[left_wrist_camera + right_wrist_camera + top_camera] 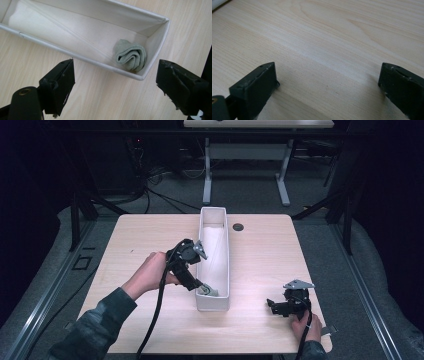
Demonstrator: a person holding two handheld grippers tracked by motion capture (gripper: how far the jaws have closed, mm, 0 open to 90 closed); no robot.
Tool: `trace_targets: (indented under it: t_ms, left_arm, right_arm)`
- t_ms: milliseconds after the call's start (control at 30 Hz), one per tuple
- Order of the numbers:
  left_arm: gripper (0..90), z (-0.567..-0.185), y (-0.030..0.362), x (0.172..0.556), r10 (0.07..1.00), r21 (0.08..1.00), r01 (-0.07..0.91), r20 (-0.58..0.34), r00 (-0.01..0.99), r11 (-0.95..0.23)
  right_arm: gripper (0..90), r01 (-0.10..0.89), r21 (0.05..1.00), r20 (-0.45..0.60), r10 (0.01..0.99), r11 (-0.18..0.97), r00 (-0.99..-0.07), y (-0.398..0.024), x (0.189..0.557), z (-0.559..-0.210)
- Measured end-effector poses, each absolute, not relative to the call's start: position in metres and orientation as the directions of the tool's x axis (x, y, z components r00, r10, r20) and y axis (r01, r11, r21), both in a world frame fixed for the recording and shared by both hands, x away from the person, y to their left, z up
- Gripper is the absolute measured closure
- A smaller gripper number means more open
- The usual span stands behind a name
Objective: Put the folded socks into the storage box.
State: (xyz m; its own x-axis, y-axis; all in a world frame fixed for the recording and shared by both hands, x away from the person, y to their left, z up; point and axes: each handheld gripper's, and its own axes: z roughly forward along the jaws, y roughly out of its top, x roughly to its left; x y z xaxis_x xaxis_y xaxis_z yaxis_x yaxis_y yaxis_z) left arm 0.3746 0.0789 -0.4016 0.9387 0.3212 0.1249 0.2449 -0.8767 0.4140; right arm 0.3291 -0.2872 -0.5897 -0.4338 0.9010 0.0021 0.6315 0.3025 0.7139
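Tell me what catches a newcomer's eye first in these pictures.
A long white bin stands in the middle of the wooden table, with a rolled grey-green cloth lying at its near end. The left gripper hangs open at that end, and the right gripper rests open near the table's right corner.

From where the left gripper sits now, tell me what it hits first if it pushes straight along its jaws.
Probably the near wall of the white bin, with the rolled green cloth just beyond it inside; the left gripper stands open, and depth is unclear.

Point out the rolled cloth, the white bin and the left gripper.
rolled cloth (131, 56), left gripper view, middle of the roll.
white bin (75, 55), left gripper view, near rim.
left gripper (115, 82), left gripper view, between its open jaws.
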Motion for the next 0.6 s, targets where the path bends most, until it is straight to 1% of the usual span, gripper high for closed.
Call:
trace_targets:
  t_ms: [367,600]
  left_arm:
    - [12.7,-0.402,0.109,0.366,0.380,0.455,0.282,0.138,0.914,-0.845]
    - [8.2,-0.410,0.131,0.361,0.437,0.482,0.323,0.142,0.888,-0.814]
  right_arm:
    - [0.8,0.633,0.713,0.003,0.901,0.303,-0.435,-0.287,0.329,-0.590]
    - [0.8,0.633,0.713,0.004,0.900,0.303,-0.435,-0.287,0.329,-0.590]
